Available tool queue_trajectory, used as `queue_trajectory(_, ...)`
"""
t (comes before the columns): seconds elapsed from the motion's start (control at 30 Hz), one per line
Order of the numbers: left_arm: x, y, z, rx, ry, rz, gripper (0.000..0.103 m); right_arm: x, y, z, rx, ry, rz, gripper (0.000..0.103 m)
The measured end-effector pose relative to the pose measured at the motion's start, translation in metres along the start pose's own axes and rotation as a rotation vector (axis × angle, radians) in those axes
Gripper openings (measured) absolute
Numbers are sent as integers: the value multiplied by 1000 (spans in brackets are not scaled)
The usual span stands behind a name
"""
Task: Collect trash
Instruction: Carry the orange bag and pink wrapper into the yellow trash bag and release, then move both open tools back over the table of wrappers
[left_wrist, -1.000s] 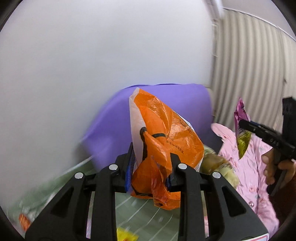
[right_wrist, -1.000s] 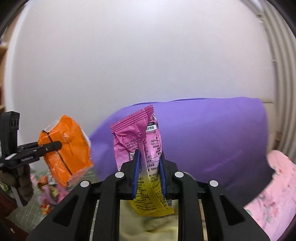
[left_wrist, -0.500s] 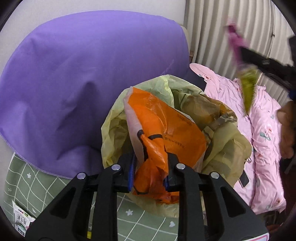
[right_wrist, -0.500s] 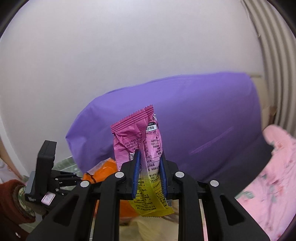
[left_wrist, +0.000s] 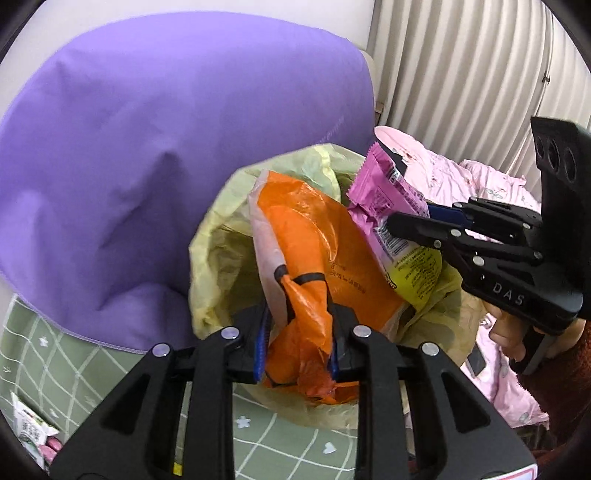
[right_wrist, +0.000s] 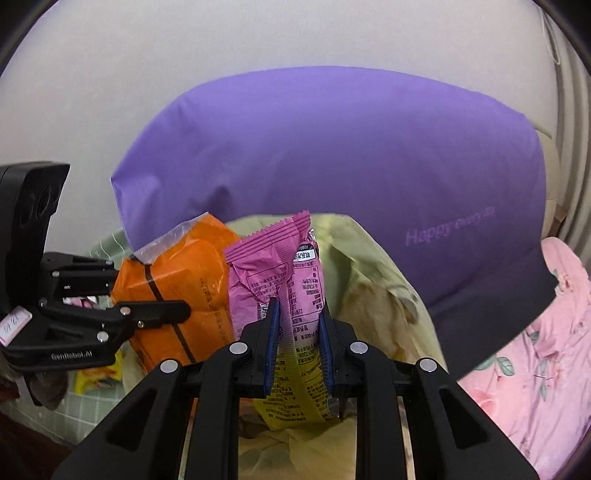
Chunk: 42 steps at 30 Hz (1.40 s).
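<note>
Purple pillow at 11 o'clock behind bag. My left gripper clamps orange wrapper, right gripper clamps pink wrapper, both over bag mouth.

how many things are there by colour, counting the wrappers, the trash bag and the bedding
orange: 1, the orange wrapper held by the left gripper
pink and yellow: 1, the pink wrapper held by the right gripper
yellow-green: 1, the trash bag
purple: 1, the purple pillow
pink floral: 1, the pink bedding
total: 5
</note>
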<state>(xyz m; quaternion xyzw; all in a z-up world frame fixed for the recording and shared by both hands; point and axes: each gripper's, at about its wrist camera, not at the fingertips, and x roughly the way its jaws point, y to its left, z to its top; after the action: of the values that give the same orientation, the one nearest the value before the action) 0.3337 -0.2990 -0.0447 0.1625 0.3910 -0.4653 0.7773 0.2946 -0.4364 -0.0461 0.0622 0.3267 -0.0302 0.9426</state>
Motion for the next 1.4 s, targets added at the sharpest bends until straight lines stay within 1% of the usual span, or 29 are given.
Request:
queue_trajectory(0.13,7,0,0,-18,-1,-14,24,3,-8,-9,24,4,-27,20)
queue_trajectory(0.2,6,3,1,-25,-1,-18,24,-5,-19,-13,40,-1,-16,20)
queue_trajectory(0.27,2,7,0,-32,-5,-23,24,-7,-20,-14,44,-14,-6,20)
queue_trajectory(0.37,2,12,1,-64,-10,-37,29,-13,-18,-13,42,-32,3,20)
queue_trajectory(0.43,-1,19,0,-108,-14,-67,30,-16,-18,-13,44,-47,5,20)
queue_trajectory(0.53,-8,28,-2,-141,-24,-88,36,-22,-18,-12,50,-64,4,20)
queue_trajectory(0.6,-11,32,-5,-155,-36,-95,42,-23,-18,-10,52,-73,-3,21)
queue_trajectory(0.63,-14,34,-6,-161,-40,-102,44,-23,-19,-9,54,-74,-5,22)
queue_trajectory(0.67,-13,28,-2,-167,-44,-110,46,-23,-19,-8,56,-72,-6,25)
queue_trajectory(0.73,-16,29,-3,-173,-52,-123,46,-22,-20,-7,59,-68,-4,31)
queue_trajectory(0.77,-18,30,-3,-175,-62,-124,46,-22,-20,-6,60,-70,-5,37)
queue_trajectory(0.8,-21,30,-3,-181,-85,-119,46,-23,-20,-6,60,-73,-3,44)
queue_trajectory(0.87,-30,32,-4,-195,-128,-108,46,-25,-20,-6,61,-79,-8,47)
queue_trajectory(1.0,-47,36,-6,-226,-203,-88,48,-26,-19,-6,60,-76,-21,48)
queue_trajectory(1.1,-58,41,-11,-258,-221,-55,48,-29,-15,-5,54,-76,-31,48)
queue_trajectory(1.17,-67,46,-20,-274,-232,-17,48,-33,-9,-2,46,-87,-36,48)
queue_trajectory(1.33,-101,68,-65,-309,-272,98,48,-47,19,6,1,-146,-2,48)
queue_trajectory(1.4,-120,79,-90,-324,-282,155,48,-50,37,10,-22,-163,41,54)
